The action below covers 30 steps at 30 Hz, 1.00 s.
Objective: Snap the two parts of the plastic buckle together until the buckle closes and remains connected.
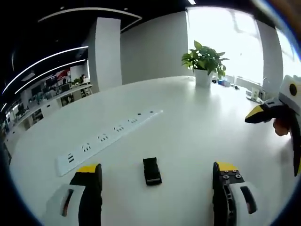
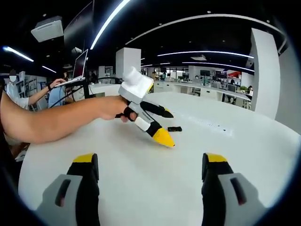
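A small black plastic buckle lies flat on the white round table. It sits between the yellow tips of my left gripper, which is open and not touching it. From the left gripper view I cannot tell whether it is one piece or two joined. In the right gripper view the buckle is a dark speck just past the left gripper, which a hand holds with jaws spread. My right gripper is open and empty over bare table, well short of the buckle. Its yellow tip enters the left gripper view from the right.
A long white power strip lies beyond the buckle, and a potted plant stands at the table's far edge. A forearm stretches across the left of the right gripper view. Behind it a seated person works at a laptop.
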### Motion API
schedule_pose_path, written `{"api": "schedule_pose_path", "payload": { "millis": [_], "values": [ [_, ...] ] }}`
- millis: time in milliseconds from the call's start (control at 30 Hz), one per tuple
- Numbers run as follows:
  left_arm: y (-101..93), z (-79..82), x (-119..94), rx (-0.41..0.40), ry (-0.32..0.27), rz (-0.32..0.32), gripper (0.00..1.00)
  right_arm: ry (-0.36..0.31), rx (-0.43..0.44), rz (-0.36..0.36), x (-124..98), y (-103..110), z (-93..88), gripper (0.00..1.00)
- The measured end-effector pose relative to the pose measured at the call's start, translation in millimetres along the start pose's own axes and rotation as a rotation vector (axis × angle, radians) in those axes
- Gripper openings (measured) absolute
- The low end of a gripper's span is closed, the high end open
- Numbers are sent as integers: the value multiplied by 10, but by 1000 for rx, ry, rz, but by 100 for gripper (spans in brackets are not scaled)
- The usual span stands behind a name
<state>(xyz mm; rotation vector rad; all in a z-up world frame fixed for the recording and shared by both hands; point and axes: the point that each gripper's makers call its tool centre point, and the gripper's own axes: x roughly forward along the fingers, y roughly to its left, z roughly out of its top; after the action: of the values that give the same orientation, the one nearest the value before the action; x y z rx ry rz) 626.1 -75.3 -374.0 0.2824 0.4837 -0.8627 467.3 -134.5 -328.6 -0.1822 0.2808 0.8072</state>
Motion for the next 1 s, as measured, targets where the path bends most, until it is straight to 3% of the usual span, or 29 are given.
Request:
{"api": "schedule_pose_path", "payload": {
  "millis": [100,233,300,600,767,1000],
  "values": [
    [63,37,-55,-5,0,25,100,0,-1,-2,-3,1,2,91],
    [-3,118,-100,-89,-48,-31,100,1,-1,-2,0,2,-1,91],
    [40,143,-109,-118,-66,-24,100,4,0,0,4,2,-9,91],
    [59,155,-100,-125,-73,-13,100,0,-1,-10,-6,-23,4,91],
    [66,114,-94,-93,-37,5,100,0,0,-11,-5,-24,7,91],
    [-52,203,-125,-97,-62,-23,99,0,-3,-12,-5,-29,6,91]
  ]
}}
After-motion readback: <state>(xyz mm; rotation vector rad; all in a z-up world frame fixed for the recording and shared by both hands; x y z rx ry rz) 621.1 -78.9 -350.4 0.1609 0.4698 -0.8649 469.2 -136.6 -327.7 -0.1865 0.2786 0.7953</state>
